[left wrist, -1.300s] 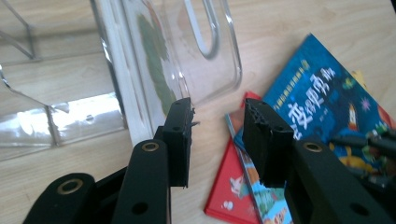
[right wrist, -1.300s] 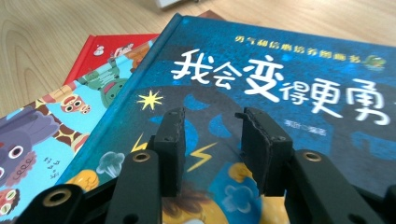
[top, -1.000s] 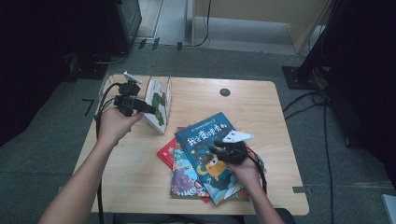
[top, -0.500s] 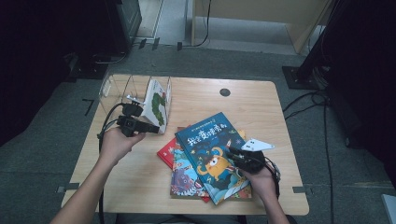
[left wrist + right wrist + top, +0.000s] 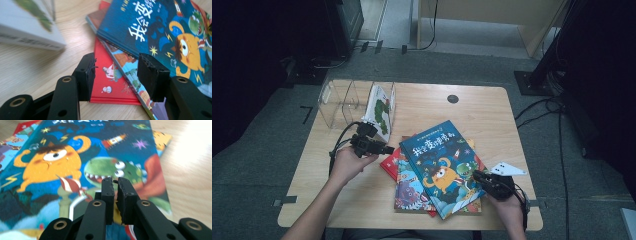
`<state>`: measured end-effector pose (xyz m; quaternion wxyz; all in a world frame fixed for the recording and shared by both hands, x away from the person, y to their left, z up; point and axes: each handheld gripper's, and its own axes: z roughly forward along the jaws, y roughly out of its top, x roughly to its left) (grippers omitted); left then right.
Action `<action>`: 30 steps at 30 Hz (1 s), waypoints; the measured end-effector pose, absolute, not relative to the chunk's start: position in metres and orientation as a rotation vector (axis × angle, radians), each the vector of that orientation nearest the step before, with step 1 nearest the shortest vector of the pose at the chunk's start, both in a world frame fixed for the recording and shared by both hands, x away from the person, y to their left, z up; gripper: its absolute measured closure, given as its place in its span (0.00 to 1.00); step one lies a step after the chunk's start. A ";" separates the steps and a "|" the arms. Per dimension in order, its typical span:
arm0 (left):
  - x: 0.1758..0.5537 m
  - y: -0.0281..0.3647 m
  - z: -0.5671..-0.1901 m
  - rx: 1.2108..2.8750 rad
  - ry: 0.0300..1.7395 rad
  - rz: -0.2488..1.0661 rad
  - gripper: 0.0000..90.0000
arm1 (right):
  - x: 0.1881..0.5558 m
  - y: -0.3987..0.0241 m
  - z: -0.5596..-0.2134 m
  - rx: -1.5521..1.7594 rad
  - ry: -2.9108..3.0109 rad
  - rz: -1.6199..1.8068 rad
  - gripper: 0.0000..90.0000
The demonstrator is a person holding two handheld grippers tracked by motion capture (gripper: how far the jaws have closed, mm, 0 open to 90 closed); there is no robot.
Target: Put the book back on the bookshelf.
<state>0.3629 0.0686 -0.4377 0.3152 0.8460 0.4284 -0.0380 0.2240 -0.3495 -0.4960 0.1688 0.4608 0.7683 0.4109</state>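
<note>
The left gripper (image 5: 387,149) has been lowered toward the book stack (image 5: 437,172) mid-table, its jaws just opening, nothing between them; the right gripper (image 5: 115,185), its jaws just closing, nearly together, is apparently empty. The top book (image 5: 160,30), stiff and slick, is best taken by an edge.

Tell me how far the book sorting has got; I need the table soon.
Done: one book stands in the clear rack. In hand: the left hand-held gripper, jaws just opening, nears the stack's edge; the right hand-held gripper, jaws nearly shut, is at the blue book. Left: the whole stack lies flat.
</note>
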 end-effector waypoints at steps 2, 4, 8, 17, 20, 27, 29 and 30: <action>0.364 0.065 -0.442 2.235 1.124 -0.112 0.53 | 0.219 -0.354 -0.497 1.332 2.174 1.155 0.94; 0.365 0.062 -0.446 2.227 1.119 -0.126 0.52 | 0.214 -0.357 -0.498 1.349 2.166 1.144 0.94; 0.365 0.056 -0.453 2.236 1.096 -0.106 0.52 | 0.204 -0.365 -0.499 1.380 2.131 1.143 0.95; 0.368 0.048 -0.464 2.228 1.071 -0.122 0.51 | 0.184 -0.376 -0.500 1.423 2.087 1.118 0.97; 0.368 0.045 -0.467 2.244 1.058 -0.108 0.50 | 0.177 -0.381 -0.500 1.436 2.075 1.118 0.98; 0.367 0.045 -0.472 2.240 1.058 -0.108 0.50 | 0.173 -0.383 -0.504 1.453 2.102 1.049 0.99; 0.368 0.046 -0.472 2.223 1.063 -0.112 0.48 | 0.176 -0.384 -0.504 1.464 2.083 1.065 0.99; 0.369 0.046 -0.472 2.214 1.063 -0.106 0.48 | 0.178 -0.385 -0.504 1.465 2.081 1.064 0.99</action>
